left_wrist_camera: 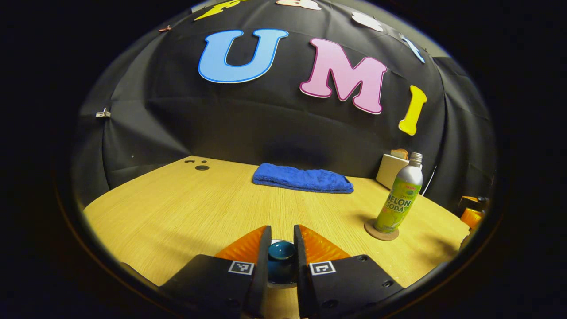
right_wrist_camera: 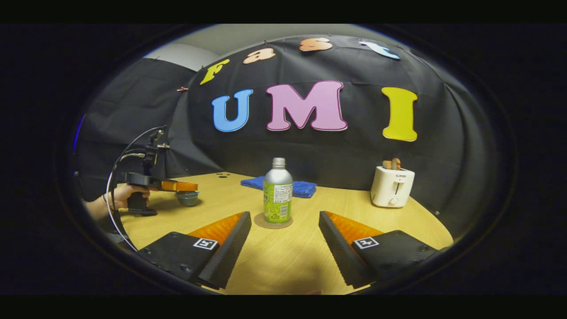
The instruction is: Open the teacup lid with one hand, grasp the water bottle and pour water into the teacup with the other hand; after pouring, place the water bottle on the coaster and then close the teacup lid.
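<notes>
Over the teacup (right_wrist_camera: 187, 198) our left hand-held gripper (left_wrist_camera: 282, 241) pinches the lid knob (left_wrist_camera: 281, 250) — to seat it; right hand-held gripper (right_wrist_camera: 283, 230) gapes wide, bottle (right_wrist_camera: 277, 191) parked upright on coaster (right_wrist_camera: 273, 223).

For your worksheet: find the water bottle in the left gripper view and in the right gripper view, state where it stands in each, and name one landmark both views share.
Left gripper view: the water bottle stands at the right, upright on a round coaster.
Right gripper view: the water bottle stands in the centre, on the coaster, ahead of the open right tongs.
Shared landmark: the folded blue towel at the back of the table.
</notes>
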Demonstrator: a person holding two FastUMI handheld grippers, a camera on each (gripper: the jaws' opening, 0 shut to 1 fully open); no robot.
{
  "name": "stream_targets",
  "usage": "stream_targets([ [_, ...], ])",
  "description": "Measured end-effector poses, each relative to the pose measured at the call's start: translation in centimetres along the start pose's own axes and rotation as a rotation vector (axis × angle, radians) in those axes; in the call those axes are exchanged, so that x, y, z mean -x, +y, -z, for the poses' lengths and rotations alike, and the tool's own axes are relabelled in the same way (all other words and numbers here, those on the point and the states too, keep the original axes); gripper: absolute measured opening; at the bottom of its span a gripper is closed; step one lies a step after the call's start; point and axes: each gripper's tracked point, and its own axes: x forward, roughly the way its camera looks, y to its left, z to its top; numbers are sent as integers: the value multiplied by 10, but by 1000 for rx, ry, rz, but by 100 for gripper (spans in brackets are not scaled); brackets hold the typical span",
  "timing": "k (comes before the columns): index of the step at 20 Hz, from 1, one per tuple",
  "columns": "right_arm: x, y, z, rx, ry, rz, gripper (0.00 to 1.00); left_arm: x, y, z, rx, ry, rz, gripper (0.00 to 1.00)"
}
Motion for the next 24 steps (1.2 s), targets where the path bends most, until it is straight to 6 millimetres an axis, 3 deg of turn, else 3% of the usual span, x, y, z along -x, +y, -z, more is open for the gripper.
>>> stream_targets([
  [7, 3, 0, -4, 15, -14, -9, 95, 2, -4, 2, -55, -9, -13, 32],
  [13, 5, 1, -5, -1, -18, -8, 95, 8, -9, -1, -81, -22, -20, 45],
  [15, 7, 4, -7, -3, -21, -9, 95, 19, -11, -11, -74, -55, -24, 51],
  [17, 8, 6, -5, -1, -12, -9, 95, 34, -15, -22, -76, -98, -25, 70],
  [18, 8, 7, -5, -2, -14, -5, 95, 43, -17, -28, -78, -122, -29, 70],
  [19, 9, 6, -6, -5, -14, 6, 95, 51, -18, -31, -80, -144, -34, 77],
  [24, 16, 7, -5, -19, -21, 52, 95, 93, -29, -45, -91, -239, -37, 85],
])
